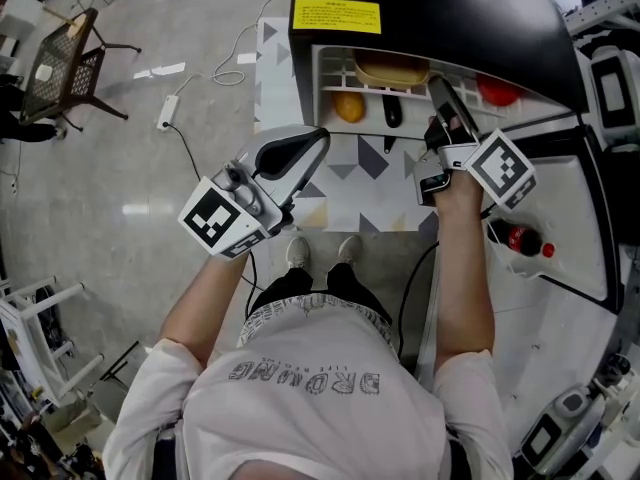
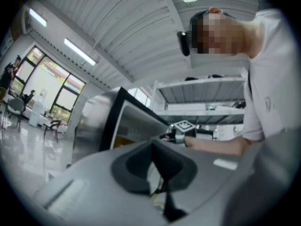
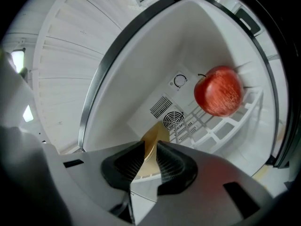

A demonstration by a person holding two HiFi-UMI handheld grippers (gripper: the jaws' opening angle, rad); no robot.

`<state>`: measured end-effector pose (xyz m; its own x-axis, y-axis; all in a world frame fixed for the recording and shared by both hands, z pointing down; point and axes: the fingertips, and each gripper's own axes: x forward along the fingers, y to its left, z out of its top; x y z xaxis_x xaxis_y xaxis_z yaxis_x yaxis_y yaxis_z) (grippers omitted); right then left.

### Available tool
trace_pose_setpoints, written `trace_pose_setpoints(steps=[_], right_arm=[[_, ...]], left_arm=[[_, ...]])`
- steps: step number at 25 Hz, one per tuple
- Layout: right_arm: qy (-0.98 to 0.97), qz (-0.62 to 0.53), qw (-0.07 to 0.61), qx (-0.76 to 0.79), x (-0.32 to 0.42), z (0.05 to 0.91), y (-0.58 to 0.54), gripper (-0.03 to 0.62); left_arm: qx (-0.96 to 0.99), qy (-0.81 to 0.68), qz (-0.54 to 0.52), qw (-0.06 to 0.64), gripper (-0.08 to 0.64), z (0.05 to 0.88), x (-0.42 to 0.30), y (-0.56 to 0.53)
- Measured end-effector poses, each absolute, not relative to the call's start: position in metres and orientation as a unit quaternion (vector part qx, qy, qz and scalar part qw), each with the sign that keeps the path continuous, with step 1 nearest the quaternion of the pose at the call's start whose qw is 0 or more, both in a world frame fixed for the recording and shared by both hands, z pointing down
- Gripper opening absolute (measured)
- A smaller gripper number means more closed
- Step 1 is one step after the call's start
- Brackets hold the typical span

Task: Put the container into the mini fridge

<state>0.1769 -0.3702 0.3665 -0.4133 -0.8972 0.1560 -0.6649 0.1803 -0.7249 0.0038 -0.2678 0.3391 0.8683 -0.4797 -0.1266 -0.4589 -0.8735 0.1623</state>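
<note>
The black mini fridge [image 1: 430,8] stands with its door [image 1: 575,208] swung open to the right. My right gripper [image 1: 437,86] reaches inside it, over the white shelf [image 1: 335,68]. It is shut on the rim of a tan container [image 1: 392,69]. In the right gripper view that tan edge [image 3: 156,134] sits pinched between the ribbed pads [image 3: 171,161], with the fridge's back wall behind. A red apple [image 3: 218,91] rests on the wire rack to the right. My left gripper [image 1: 300,148] hangs outside the fridge to the left, shut with nothing in it.
An orange [image 1: 348,105] and a dark object [image 1: 392,111] lie on a lower shelf; the apple [image 1: 497,91] is at the right. A cola bottle [image 1: 520,239] sits in the door. A patterned mat [image 1: 370,183] lies in front. A chair [image 1: 65,63] and power strip [image 1: 167,113] are at left.
</note>
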Motion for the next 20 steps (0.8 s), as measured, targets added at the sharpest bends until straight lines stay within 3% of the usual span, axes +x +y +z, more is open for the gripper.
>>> trace_pose_setpoints(steps=[20], right_arm=[[0.79, -0.313, 0.158, -0.503, 0.167, 0.333, -0.301, 0.021]], left_arm=[[0.971, -0.226, -0.071, 0.035, 0.005, 0.317, 0.016, -0.228]])
